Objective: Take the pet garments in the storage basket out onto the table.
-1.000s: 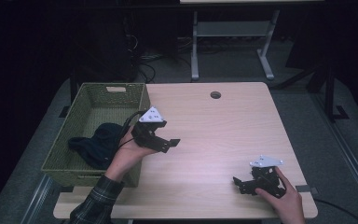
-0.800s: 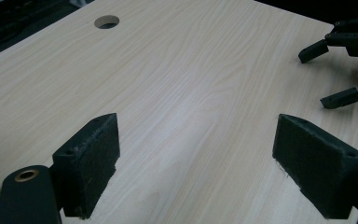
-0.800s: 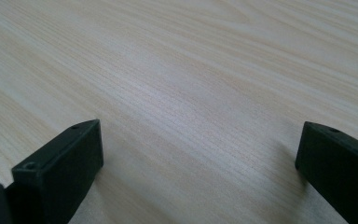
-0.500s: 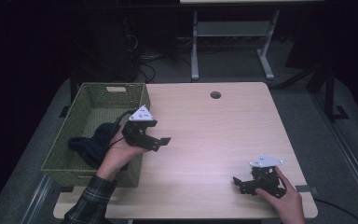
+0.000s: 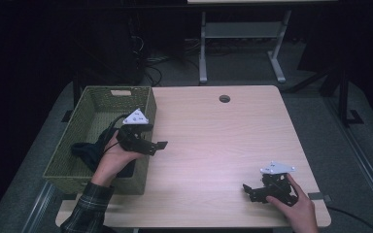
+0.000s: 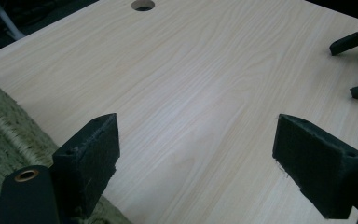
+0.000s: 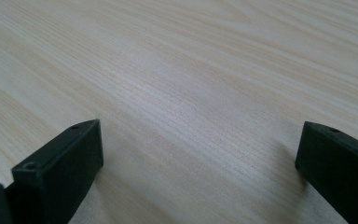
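Observation:
A green woven basket [image 5: 80,124] stands on the left part of a light wood table [image 5: 223,141]. A dark cloth [image 5: 85,149] lies in it. My left gripper [image 5: 156,137] is held above the basket's right rim, jaws pointing right over the table. It is open, with nothing but bare wood between its pads [image 6: 93,154], and the basket's rim [image 6: 9,135] lies at the lower left of the left gripper view. My right gripper [image 5: 249,192] rests low near the table's front right, pointing left. It is open and empty [image 7: 196,154]. Its jaw tips [image 6: 352,42] appear far off in the left gripper view.
A round cable hole [image 5: 224,98] sits near the table's far edge. Behind the table stands a grey metal frame [image 5: 243,34] on a dark floor. The table's front edge runs close under the right hand [image 5: 298,213].
My left gripper has drawn back to the left, from over the table to above the basket's right rim. The right gripper has stayed where it was.

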### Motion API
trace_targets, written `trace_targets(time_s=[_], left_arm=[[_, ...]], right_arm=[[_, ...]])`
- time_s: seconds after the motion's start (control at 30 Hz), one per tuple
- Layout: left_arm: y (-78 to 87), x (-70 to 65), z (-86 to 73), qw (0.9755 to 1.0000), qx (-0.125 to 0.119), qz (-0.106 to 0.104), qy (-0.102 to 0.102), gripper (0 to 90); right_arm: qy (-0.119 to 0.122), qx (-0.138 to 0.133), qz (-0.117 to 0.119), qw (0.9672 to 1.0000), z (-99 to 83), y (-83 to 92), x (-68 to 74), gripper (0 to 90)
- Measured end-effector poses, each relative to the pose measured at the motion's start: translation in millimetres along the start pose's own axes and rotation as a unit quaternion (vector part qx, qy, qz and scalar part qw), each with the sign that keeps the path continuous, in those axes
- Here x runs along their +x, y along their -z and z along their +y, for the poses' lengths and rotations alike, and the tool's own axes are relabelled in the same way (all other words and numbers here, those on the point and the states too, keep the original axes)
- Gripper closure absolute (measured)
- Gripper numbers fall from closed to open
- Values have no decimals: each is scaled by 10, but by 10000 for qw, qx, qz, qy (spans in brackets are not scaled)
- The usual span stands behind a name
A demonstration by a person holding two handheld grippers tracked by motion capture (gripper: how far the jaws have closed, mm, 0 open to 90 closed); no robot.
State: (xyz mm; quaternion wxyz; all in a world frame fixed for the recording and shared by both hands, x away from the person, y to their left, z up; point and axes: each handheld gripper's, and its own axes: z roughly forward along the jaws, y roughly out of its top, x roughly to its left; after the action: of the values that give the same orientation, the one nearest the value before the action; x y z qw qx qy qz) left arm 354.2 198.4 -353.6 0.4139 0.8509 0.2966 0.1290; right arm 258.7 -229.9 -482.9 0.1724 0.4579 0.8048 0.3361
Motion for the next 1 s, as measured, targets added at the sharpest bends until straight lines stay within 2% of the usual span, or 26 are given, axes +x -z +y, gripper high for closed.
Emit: trace_targets(time_s=[0.47,0.87,1.0], left_arm=[[255,204,-136,9993,-106,277,246,146],[447,376,-307,9982,-25,454,389,147],[490,423,-366,9976,83,535,427,148]], right_arm=[[4,-1,4,10000,-1,1,-1,5],[2,1,6,10000,-2,2,-1,5],[5,0,5,10000,-2,2,-1,5]])
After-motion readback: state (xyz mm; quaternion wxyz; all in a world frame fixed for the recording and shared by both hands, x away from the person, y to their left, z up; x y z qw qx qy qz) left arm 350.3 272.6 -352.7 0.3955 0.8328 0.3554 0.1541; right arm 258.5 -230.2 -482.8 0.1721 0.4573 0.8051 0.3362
